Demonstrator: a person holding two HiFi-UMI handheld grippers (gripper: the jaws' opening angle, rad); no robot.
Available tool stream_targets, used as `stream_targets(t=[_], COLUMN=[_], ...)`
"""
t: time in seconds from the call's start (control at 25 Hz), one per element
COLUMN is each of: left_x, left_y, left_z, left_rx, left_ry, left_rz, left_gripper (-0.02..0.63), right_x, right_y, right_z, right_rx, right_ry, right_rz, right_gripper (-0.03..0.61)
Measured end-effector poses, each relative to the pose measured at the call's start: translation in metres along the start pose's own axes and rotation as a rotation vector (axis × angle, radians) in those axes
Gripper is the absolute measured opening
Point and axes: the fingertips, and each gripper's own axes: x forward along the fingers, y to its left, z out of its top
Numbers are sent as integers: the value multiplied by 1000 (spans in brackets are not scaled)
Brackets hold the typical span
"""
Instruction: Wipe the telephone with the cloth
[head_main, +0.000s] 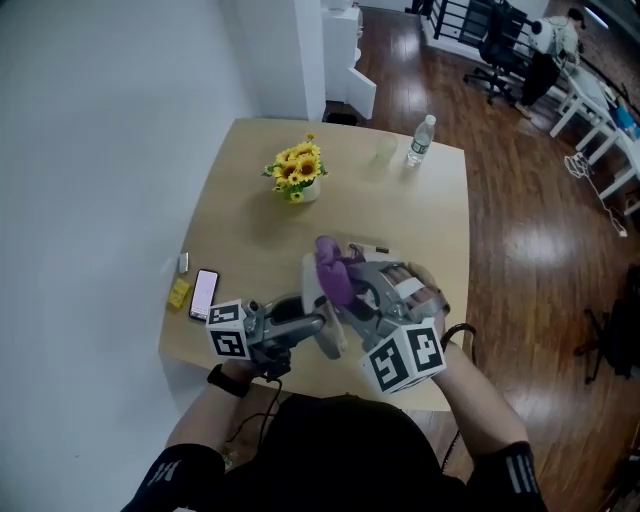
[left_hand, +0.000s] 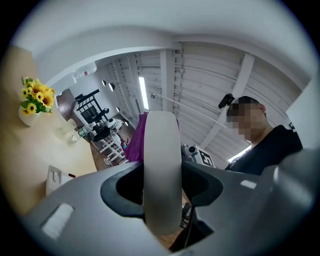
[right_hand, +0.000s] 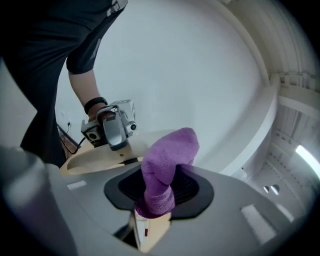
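Held telephone handset (left_hand: 161, 145) clamped in left gripper (left_hand: 162, 187), purple cloth (right_hand: 167, 160) pinched in right gripper (right_hand: 158, 195). Likely called for slow lengthwise strokes.

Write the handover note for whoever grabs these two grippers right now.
Left gripper: shut on the white telephone handset, held up off the table.
Right gripper: shut on the purple cloth.
Position: in the head view the cloth lies against the handset's upper end. Contact looks likely but is not certain.
Done: both things are in hand and together. How much is already wiped cannot be told.
Left: rub the cloth along the handset's length, then probably set both down.
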Motion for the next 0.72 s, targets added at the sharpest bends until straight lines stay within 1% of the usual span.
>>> stream_targets(t=[0.12, 0.24, 0.32, 0.36, 0.44, 0.6, 0.64, 0.72], left_x=[-1, -2, -1, 0, 3, 7, 7, 9], left_y=[1, 1, 1, 1, -1, -5, -5, -6], left_z=[0, 3, 6, 6, 7, 6, 5, 4], left_rx=[2, -15, -24, -24, -25, -21, -18, -15], left_ry=[4, -19, -33, -35, -31, -19, -10, -1], left_rz=[4, 0, -9, -14, -28, -52, -54, -52], left_gripper=[206, 206, 206, 206, 206, 206, 206, 206], right_x=[-2, -6, -9, -11, -14, -18, -19, -18], right_y=[8, 28, 41, 43, 35, -4, -10, -11], right_z=[-1, -5, -6, -6, -4, 0, 1, 3], right_rx=[-50, -96, -96, -76, -12, 121, 142, 143], right_ry=[21, 40, 39, 35, 22, 6, 5, 6], right_rz=[19, 90, 138, 142, 106, -31, -46, -33], right_gripper=[133, 133, 132, 132, 133, 133, 133, 133])
